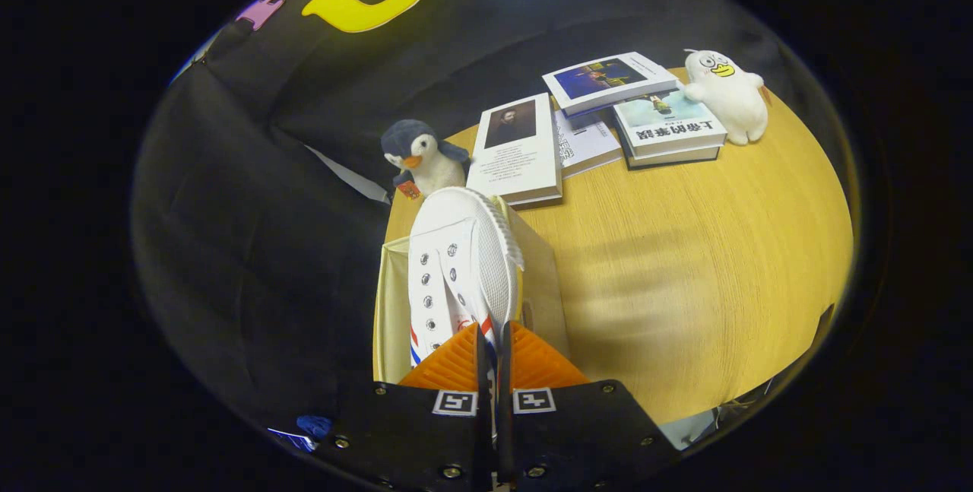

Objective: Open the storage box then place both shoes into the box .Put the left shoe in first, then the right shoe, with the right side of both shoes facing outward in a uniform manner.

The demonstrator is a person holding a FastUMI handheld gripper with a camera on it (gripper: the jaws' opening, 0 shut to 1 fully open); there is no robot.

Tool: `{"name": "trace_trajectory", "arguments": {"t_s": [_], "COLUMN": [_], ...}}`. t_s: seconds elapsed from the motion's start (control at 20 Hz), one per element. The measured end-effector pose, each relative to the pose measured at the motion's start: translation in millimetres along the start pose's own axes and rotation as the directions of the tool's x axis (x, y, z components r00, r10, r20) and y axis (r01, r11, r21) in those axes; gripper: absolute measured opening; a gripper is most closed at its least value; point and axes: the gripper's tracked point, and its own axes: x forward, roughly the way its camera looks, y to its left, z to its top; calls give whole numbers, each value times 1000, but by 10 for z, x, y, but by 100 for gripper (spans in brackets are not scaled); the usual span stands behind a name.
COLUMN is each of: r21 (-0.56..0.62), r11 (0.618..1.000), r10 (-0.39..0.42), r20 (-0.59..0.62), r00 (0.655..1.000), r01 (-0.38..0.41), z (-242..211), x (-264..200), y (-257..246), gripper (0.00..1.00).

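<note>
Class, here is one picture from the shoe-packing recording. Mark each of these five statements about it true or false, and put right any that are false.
1. The gripper is shut on the white shoe. True.
2. The shoe is held over the open storage box. True.
3. The penguin toy stands on the far side of the box, next to a book. True.
4. The white duck toy lies inside the box. False: it stands on the wooden table beside the stacked books.
5. All the books stand upright in a row. False: they lie flat, some stacked.
</note>
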Motion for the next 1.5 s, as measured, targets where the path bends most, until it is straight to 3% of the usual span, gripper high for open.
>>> {"name": "trace_trajectory", "arguments": {"t_s": [0.4, 0.45, 0.5, 0.7, 0.75, 1.05, 1.5], "r21": [-72, -76, -67, -72, -86, -163, -194], "r11": [993, 995, 997, 997, 996, 986, 965], "r10": [-92, -68, -43, -20, -24, -5, -74], "r20": [-38, -40, -34, 24, 41, 169, 432], "r00": [995, 997, 999, 1000, 999, 986, 899], "r01": [89, 65, 40, 21, 28, 33, 173], "z": [-193, -210, -182, -101, -77, 102, 398], "x": [306, 323, 329, 189, 104, -496, -1599], "y": [-19, 26, 86, 88, 65, -62, -888], "gripper": [3, 3, 13, 93, 99, 98, 98]}}
